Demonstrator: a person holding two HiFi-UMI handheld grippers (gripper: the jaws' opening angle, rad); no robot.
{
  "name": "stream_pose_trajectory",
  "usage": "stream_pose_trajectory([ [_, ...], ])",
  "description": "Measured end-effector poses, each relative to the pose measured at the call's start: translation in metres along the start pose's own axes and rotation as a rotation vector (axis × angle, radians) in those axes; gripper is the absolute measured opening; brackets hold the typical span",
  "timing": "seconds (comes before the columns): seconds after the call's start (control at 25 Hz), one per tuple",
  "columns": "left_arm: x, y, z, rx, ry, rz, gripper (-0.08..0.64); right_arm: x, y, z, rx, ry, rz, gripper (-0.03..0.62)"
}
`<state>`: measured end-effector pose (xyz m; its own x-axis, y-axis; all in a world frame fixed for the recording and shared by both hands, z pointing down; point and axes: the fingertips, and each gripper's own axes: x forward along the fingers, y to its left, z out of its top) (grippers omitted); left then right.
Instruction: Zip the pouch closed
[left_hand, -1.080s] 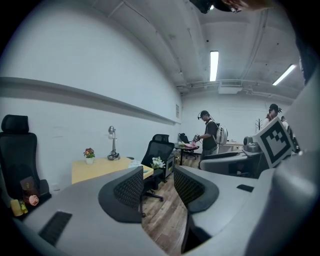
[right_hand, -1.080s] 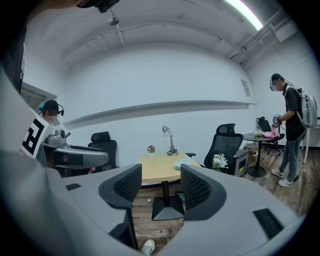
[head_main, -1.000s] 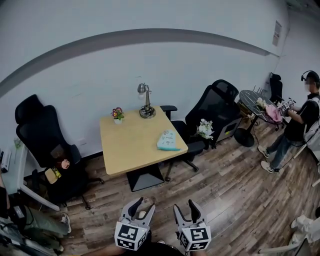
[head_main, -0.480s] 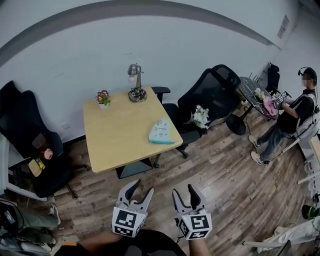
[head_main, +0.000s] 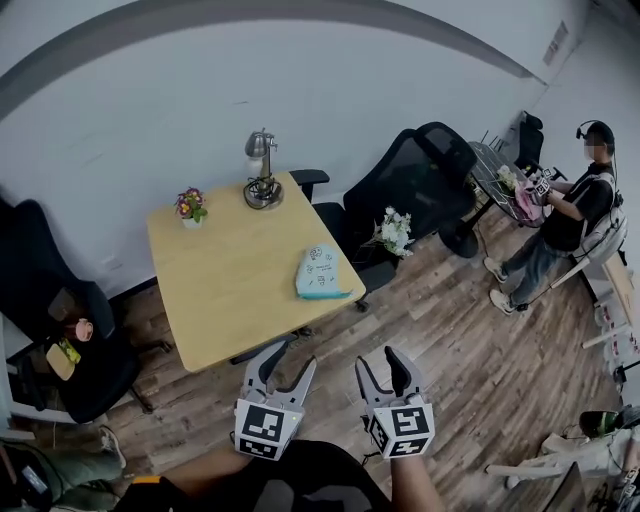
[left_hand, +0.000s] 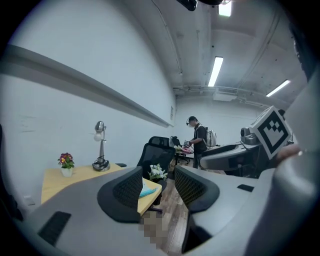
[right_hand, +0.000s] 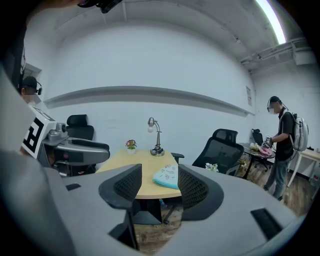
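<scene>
Pouch (head_main: 322, 275), pale teal with a printed face, lies flat on the wooden surface (head_main: 220, 290), close to the surface's edge on the side where an office chair (head_main: 420, 180) carrying white flowers (head_main: 392, 230) stands. A desk lamp (head_main: 260, 172) and a small potted flower (head_main: 189, 207) sit along the surface's far edge. Both grippers are held over the floor, short of the surface's near corner. The left gripper (head_main: 285, 358) has its jaws spread with nothing between them, and the right gripper (head_main: 380, 362) is likewise spread and empty. In the right gripper view the pouch (right_hand: 166, 176) shows only far beyond the parted jaws.

The step in hand looks like the approach, and zipping is not yet begun. The zip and its pull are too small to make out, so the person would do well to come right up to the surface and find the pull before committing. One gripper should probably pin the fabric at the zip's starting end against the surface while the other pinches the pull and draws it straight along the teeth. A pull directed toward the surface's middle seems safer than one that could drag the pouch off the edge
</scene>
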<state>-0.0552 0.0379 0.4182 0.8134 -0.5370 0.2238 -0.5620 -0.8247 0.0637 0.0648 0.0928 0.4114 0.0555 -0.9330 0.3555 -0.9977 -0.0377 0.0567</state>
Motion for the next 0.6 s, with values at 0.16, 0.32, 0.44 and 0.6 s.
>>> stream_pose_trajectory([
  [0.16,0.009,0.015,0.004,0.026,-0.009,-0.028,0.190,0.018,-0.001,0.005,-0.010,0.009,-0.026,0.239],
  [0.32,0.021,0.023,0.003,0.034,-0.001,-0.041,0.190,0.037,-0.003,-0.001,-0.026,0.049,-0.016,0.239],
  [0.44,0.029,0.025,-0.008,0.023,0.034,-0.045,0.192,0.047,-0.003,-0.010,-0.032,0.077,0.003,0.239],
  [0.6,0.046,0.024,-0.015,0.038,0.059,-0.050,0.192,0.065,-0.013,-0.020,-0.033,0.098,0.031,0.235],
])
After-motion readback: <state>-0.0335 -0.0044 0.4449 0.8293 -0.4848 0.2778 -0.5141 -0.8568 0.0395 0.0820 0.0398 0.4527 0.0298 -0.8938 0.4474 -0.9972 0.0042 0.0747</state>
